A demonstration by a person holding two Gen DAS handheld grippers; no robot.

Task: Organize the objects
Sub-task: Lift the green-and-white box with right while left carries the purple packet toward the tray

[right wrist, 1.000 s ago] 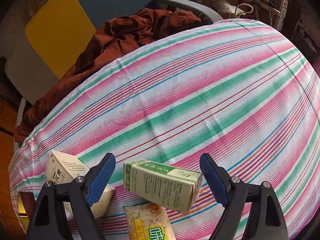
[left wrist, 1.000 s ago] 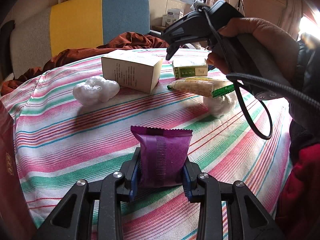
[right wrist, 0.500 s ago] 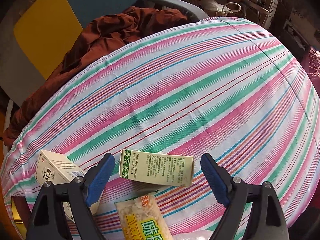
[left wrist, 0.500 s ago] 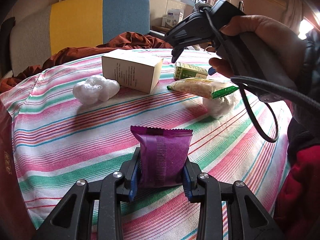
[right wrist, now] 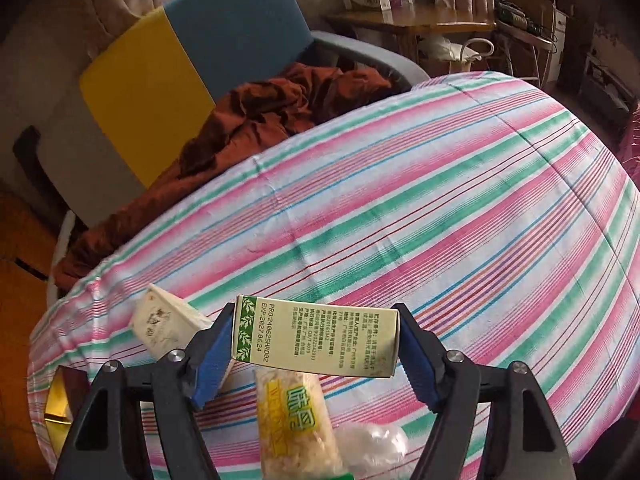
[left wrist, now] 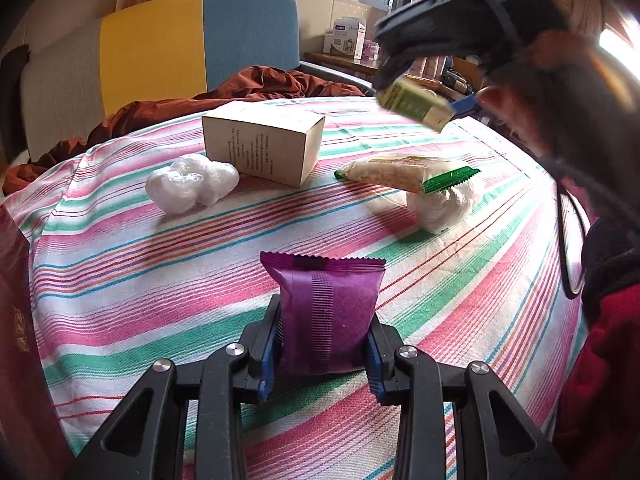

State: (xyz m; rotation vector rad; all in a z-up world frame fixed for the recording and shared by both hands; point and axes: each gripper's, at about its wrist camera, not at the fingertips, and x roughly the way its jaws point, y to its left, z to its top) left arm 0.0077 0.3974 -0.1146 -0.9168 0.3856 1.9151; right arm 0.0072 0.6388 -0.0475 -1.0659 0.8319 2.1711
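Observation:
My left gripper (left wrist: 320, 346) is shut on a purple snack packet (left wrist: 326, 312), standing upright on the striped tablecloth (left wrist: 120, 264). My right gripper (right wrist: 316, 338) has its jaws closing, the blue pads pressed on both ends of a small green-and-cream carton (right wrist: 316, 336), which it holds lifted above the cloth. From the left wrist view that carton (left wrist: 412, 104) hangs in the air at the upper right, in the right gripper (left wrist: 420, 100) held by a hand. Below it lie a green-ended snack bag (right wrist: 294, 420) and a crumpled white plastic ball (right wrist: 376, 446).
A cream box (left wrist: 262, 148) stands at the table's middle, with another white plastic wad (left wrist: 188, 184) to its left. A dark red box (left wrist: 16, 340) rises at the left edge. Brown cloth (right wrist: 256, 120) lies on a yellow-and-blue sofa (left wrist: 200, 40) behind the table.
The right gripper closed on the green carton and lifted it off the cloth. The left gripper with the purple packet has not moved.

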